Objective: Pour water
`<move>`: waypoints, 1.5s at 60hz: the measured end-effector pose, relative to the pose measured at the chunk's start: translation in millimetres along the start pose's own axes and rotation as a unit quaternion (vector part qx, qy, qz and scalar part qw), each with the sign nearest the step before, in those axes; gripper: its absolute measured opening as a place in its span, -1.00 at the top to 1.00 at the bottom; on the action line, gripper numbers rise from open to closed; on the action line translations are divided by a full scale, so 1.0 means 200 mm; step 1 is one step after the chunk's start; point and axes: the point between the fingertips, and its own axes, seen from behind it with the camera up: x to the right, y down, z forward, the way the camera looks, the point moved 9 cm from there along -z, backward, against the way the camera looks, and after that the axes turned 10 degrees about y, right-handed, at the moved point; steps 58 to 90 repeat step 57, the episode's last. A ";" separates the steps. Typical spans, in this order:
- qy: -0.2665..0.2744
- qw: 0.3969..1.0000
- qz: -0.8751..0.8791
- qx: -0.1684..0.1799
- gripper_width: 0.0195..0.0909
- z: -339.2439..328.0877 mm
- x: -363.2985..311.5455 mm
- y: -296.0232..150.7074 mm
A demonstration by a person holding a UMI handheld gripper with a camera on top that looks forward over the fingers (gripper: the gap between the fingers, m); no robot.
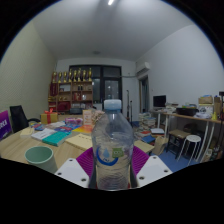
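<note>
Water bottle (113, 145), clear with a white cap, stands upright between the gripper (112, 170) fingers (72, 172), whose purple pads press against both of its sides. Beyond it lies a cluttered desk (20, 146) with a green cup (40, 157) off to the left, near the fingers.
</note>
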 end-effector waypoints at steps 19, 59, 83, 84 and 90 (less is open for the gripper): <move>-0.011 0.993 0.031 -0.112 -0.81 -0.19 -0.02 -0.01; 0.014 0.992 0.005 -0.125 -0.80 -2.01 -0.50 -0.27; 0.014 0.992 0.005 -0.125 -0.80 -2.01 -0.50 -0.27; 0.014 0.992 0.005 -0.125 -0.80 -2.01 -0.50 -0.27; 0.014 0.992 0.005 -0.125 -0.80 -2.01 -0.50 -0.27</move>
